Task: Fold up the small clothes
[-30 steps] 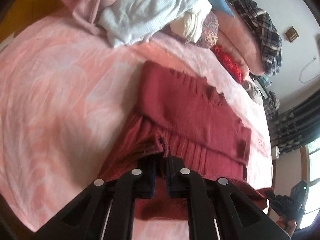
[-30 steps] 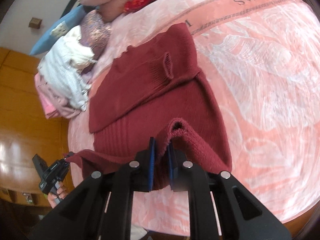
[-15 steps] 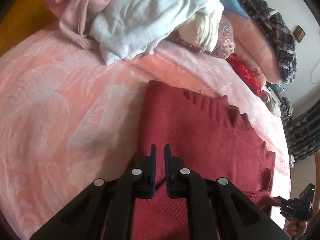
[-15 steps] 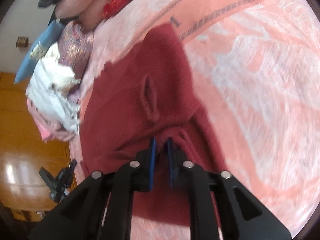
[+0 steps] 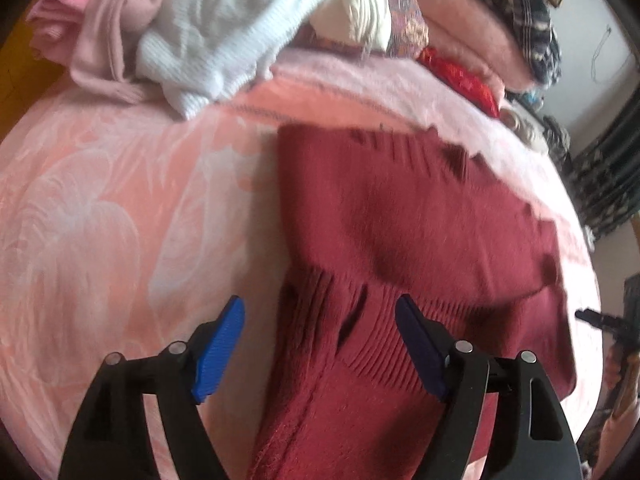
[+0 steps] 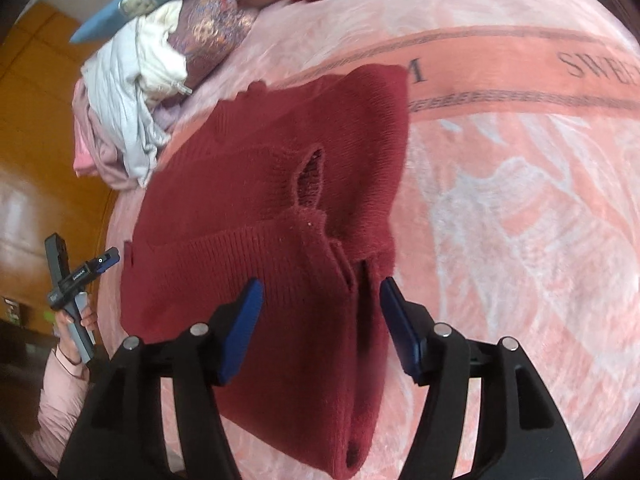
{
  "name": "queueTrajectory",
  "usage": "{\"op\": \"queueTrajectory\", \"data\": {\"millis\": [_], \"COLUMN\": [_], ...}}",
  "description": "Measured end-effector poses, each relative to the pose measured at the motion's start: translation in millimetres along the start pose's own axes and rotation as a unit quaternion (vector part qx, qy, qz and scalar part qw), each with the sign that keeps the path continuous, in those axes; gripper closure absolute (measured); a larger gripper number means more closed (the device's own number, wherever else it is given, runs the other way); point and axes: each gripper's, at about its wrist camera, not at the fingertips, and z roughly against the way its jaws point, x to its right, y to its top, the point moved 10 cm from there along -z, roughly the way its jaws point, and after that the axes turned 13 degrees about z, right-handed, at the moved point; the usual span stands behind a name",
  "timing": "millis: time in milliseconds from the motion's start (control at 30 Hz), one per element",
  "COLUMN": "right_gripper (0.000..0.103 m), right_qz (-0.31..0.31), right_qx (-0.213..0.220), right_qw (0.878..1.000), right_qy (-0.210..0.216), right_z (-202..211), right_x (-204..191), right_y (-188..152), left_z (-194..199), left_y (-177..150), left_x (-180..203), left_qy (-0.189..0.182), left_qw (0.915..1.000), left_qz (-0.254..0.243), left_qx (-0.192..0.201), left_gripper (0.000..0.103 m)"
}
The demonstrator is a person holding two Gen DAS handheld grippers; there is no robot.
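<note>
Jaws of my left gripper [image 5: 320, 344] and right gripper [image 6: 320, 322] have just spread, pinching nothing, over the folded red sweater [image 6: 276, 208] on the pink blanket [image 6: 520, 208].

This is a bedroom in a home: a bed [image 6: 520, 200] spread with a pink flowered blanket [image 5: 100, 220], a heap of loose clothes [image 5: 208, 28] and pillows [image 6: 216, 36] at its far end, dark curtains [image 5: 608, 184] by what seems a window, and glossy orange flooring [image 6: 36, 140] alongside.
</note>
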Motion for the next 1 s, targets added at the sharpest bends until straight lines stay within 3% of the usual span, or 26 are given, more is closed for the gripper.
{"op": "queueTrajectory", "data": {"millis": [200,300,367,500,533,600,667,800,867,900,933,1000], "right_gripper": [0.041,0.058,0.094,0.097,0.097,0.098,0.098,0.097,0.094,0.091,0.087,0.084], "right_qz": [0.024,0.068,0.083,0.113,0.115,0.111,0.106,0.084,0.071,0.064,0.056,0.059], "right_qx": [-0.035,-0.059,-0.066,-0.057,-0.053,-0.04,-0.029,-0.036,-0.054,-0.056,-0.058,-0.062], "right_qw": [0.999,0.994,0.993,0.991,0.991,0.993,0.994,0.996,0.996,0.996,0.997,0.996], "right_qy": [-0.014,-0.061,-0.053,-0.039,-0.032,-0.008,-0.006,-0.006,0.001,0.002,-0.001,-0.002], "right_z": [-27,-35,-34,-23,-20,-12,-7,-14,-27,-32,-36,-40], "right_x": [-10,-15,-22,-38,-40,-45,-43,-32,-27,-26,-24,-26], "right_y": [-3,-11,-15,-17,-17,-12,-8,-12,-21,-23,-24,-27], "left_z": [-20,-27,-33,-31,-28,-21,-15,-21,-25,-28,-30,-32], "left_y": [-18,-27,-35,-43,-42,-40,-38,-40,-41,-43,-44,-50], "left_x": [5,5,5,10,11,12,12,6,6,7,9,16], "left_qy": [0.023,0.033,0.045,0.04,0.035,0.011,-0.014,-0.012,0.008,0.025,0.028,0.029], "left_qw": [0.9983,0.9969,0.9945,0.9926,0.9928,0.9946,0.9963,0.9971,0.9964,0.9952,0.9944,0.9928], "left_qz": [-0.047,-0.066,-0.087,-0.109,-0.11,-0.098,-0.079,-0.07,-0.08,-0.091,-0.098,-0.113], "left_qx": [-0.024,-0.03,-0.037,-0.035,-0.033,-0.033,-0.029,-0.028,-0.027,-0.026,-0.027,-0.03], "left_gripper": [0.021,0.023,0.035,0.079,0.086,0.09,0.09,0.09,0.073,0.052,0.04,0.04]}}
